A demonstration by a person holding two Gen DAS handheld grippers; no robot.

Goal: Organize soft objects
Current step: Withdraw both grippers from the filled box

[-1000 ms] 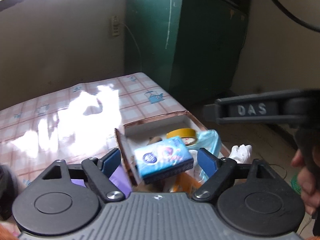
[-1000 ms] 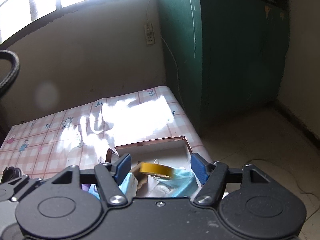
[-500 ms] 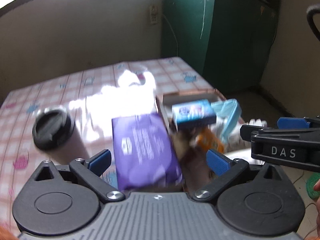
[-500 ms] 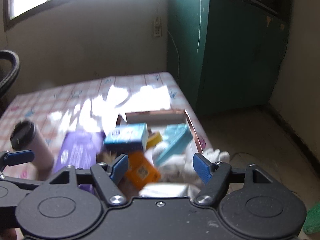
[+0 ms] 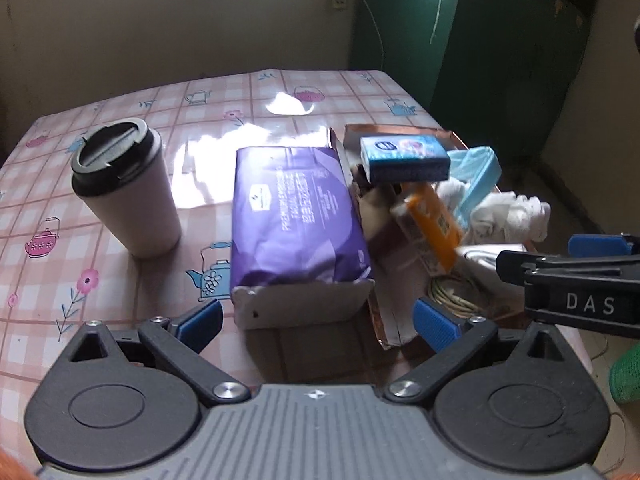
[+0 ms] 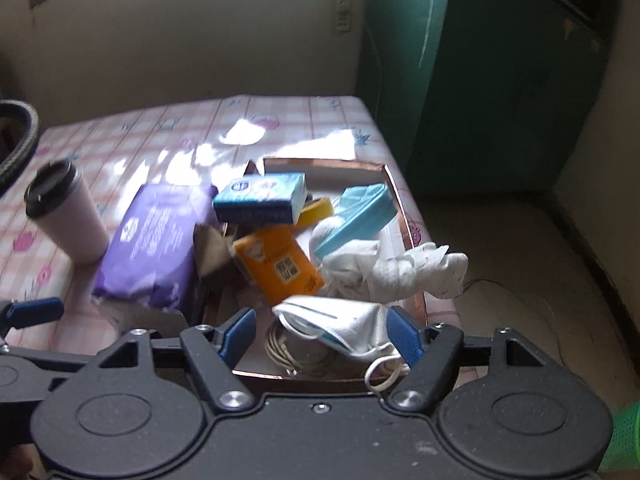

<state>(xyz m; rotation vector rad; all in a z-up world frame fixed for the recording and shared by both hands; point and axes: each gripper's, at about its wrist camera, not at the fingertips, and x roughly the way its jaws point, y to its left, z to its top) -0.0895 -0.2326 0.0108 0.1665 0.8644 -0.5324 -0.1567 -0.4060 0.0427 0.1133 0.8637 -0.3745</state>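
Note:
A copper-edged cardboard box holds a jumble: a blue tissue pack, an orange pack, a teal pack, a white cloth, a white face mask and a coiled cord. A purple wipes pack lies on the box's open flap, left of it. My left gripper is open and empty, just short of the purple pack. My right gripper is open above the box's near end, jaws either side of the mask, touching nothing.
A white travel cup with a black lid stands left of the purple pack on the pink checked tablecloth. A green cabinet stands behind the table's right edge. A green mesh thing sits on the floor at right.
Both grippers have pulled back and tilted down, so the whole box, the cup and the purple pack now show. Both stayed open and empty.

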